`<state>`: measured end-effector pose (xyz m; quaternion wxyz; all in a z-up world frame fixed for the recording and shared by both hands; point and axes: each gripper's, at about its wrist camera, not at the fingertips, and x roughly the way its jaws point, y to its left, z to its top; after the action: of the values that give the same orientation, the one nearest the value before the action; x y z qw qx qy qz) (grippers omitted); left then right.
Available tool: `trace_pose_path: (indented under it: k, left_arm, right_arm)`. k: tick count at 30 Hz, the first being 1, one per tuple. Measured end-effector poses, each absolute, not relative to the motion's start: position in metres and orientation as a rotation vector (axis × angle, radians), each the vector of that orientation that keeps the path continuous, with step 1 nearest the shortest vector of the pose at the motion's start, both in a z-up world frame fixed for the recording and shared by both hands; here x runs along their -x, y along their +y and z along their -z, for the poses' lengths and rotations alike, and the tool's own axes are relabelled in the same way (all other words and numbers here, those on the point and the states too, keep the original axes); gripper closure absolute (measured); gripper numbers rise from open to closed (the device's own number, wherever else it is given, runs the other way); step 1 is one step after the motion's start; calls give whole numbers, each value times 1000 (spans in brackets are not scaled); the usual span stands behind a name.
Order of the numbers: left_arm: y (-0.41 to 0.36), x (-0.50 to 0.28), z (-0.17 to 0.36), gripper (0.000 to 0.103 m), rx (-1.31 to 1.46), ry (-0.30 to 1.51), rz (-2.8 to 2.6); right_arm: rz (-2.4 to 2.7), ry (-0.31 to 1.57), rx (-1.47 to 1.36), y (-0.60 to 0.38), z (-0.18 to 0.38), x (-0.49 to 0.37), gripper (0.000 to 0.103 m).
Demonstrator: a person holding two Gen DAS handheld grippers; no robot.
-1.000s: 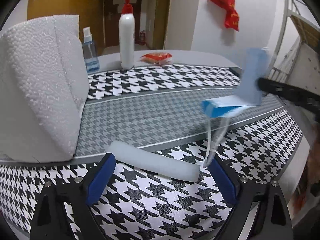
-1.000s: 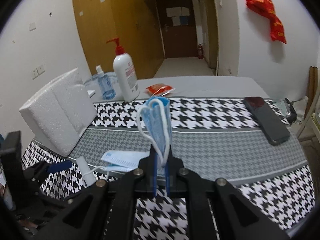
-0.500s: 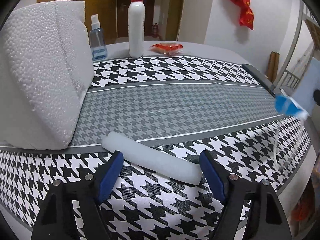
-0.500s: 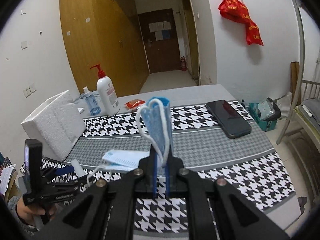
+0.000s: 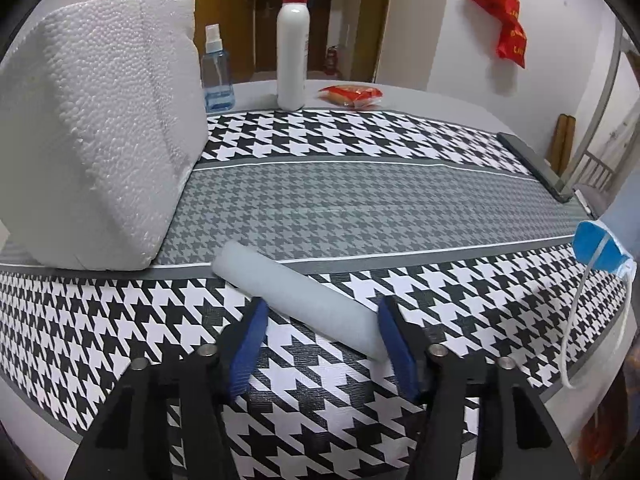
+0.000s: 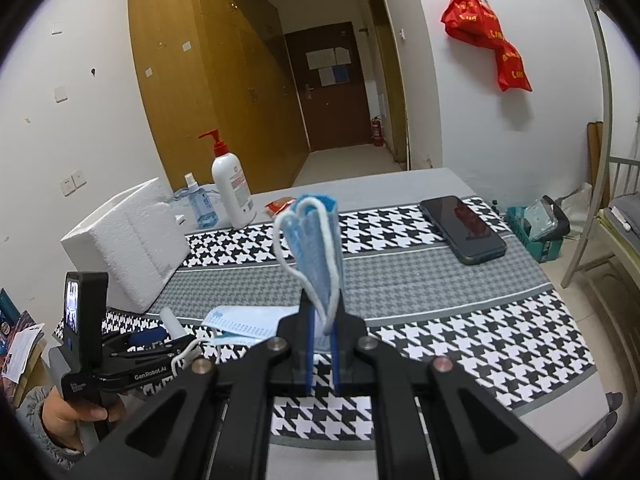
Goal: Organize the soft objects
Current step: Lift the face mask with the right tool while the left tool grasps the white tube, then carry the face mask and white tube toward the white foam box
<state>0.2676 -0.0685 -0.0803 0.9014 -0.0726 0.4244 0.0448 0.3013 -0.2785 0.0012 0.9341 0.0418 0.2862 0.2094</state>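
Observation:
A white foam roll point(image 5: 296, 296) lies slantwise on the houndstooth cloth. My left gripper point(image 5: 322, 308) straddles it and its jaws are closing. The blue pads point(image 5: 246, 344) stand close beside the roll, and no squeeze shows. My right gripper point(image 6: 322, 312) is shut on a folded blue face mask point(image 6: 316, 248) that stands up from the jaws. A paler mask sheet point(image 6: 244, 320) juts out to its left. In the left wrist view the mask point(image 5: 596, 248) hangs at the right edge with an ear loop dangling. A hand point(image 6: 68, 412) holds the left gripper point(image 6: 160, 340).
A big white foam block point(image 5: 100, 140) stands at the left of the table. Behind it are a spray bottle point(image 5: 216, 76), a pump bottle point(image 5: 293, 56) and a red packet point(image 5: 352, 94). A phone point(image 6: 464, 228) lies at the far right. A green basket point(image 6: 536, 236) sits on the floor.
The left jaws have narrowed around the foam roll. The right gripper has carried the mask back and to the right, away from the roll.

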Motion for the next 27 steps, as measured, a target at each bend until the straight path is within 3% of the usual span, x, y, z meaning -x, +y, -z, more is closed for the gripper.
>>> trace_pose_path:
  k: [6, 7, 8, 11, 27]
  left_arm:
    - [-59, -272, 78, 69, 222, 879, -91]
    - [-58, -272, 77, 81, 220, 870, -93]
    - [-57, -271, 77, 86, 201, 862, -105]
    - [-54, -270, 77, 92, 194, 853, -81]
    - [-69, -223, 43, 93, 97, 713, 116]
  right_arm:
    - [-436, 577, -90, -282, -3, -295, 94]
    - [-437, 576, -90, -283, -4, -294, 94]
    - [-439, 576, -90, -283, -4, -293, 94]
    - [-441, 573, -91, -284, -4, -290, 94]
    - [-469, 555, -90, -274, -9, -277, 94]
